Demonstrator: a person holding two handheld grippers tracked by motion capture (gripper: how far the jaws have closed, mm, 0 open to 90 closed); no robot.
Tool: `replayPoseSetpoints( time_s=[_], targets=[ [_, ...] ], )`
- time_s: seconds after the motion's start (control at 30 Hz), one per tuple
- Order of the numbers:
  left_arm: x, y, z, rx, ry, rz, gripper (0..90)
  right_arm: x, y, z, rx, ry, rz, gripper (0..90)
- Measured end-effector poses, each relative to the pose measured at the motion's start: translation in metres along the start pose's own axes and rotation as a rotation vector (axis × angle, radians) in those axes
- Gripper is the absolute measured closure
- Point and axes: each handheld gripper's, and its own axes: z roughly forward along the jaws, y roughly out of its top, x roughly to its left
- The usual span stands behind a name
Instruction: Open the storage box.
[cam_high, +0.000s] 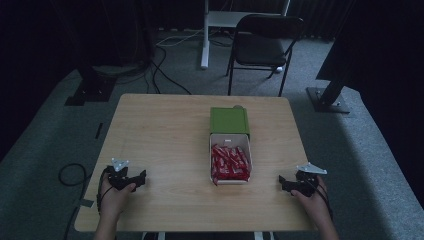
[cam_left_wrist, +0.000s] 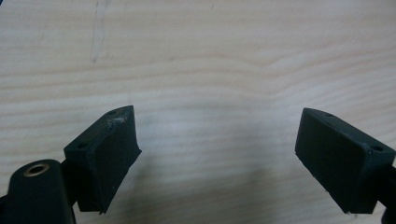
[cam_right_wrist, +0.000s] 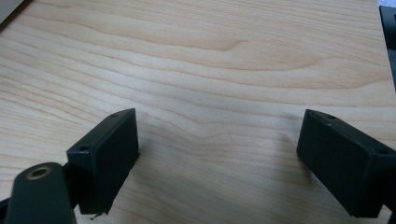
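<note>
Left gripper (cam_high: 141, 178) and right gripper (cam_high: 283, 183): fingers spread wide, nothing held.

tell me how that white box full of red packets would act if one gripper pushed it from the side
The white box looks like thin card, so its wall would probably flex rather than push stiffly. It lies flat and low on the wooden table, so it should slide, not tip. The red packets lie loose and heaped to the rim; a few might shift or spill.

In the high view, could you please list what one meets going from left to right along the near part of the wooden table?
Left black two-jaw gripper held in a hand → white open box of red wrapped packets → right black two-jaw gripper held in the other hand.
</note>
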Motion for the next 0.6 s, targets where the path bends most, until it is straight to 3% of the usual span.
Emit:
replayPoseSetpoints(
  time_s=[0.33,0.6],
  targets=[
    [0.006,-0.009,0.002,0.050,0.033,0.011,13.7,0.000,0.000,0.000,0.002,0.002,-0.002,11.7],
    [0.008,-0.013,0.002,0.027,0.038,0.007,10.3,0.000,0.001,0.001,0.002,0.008,-0.007,11.6]
  ],
)
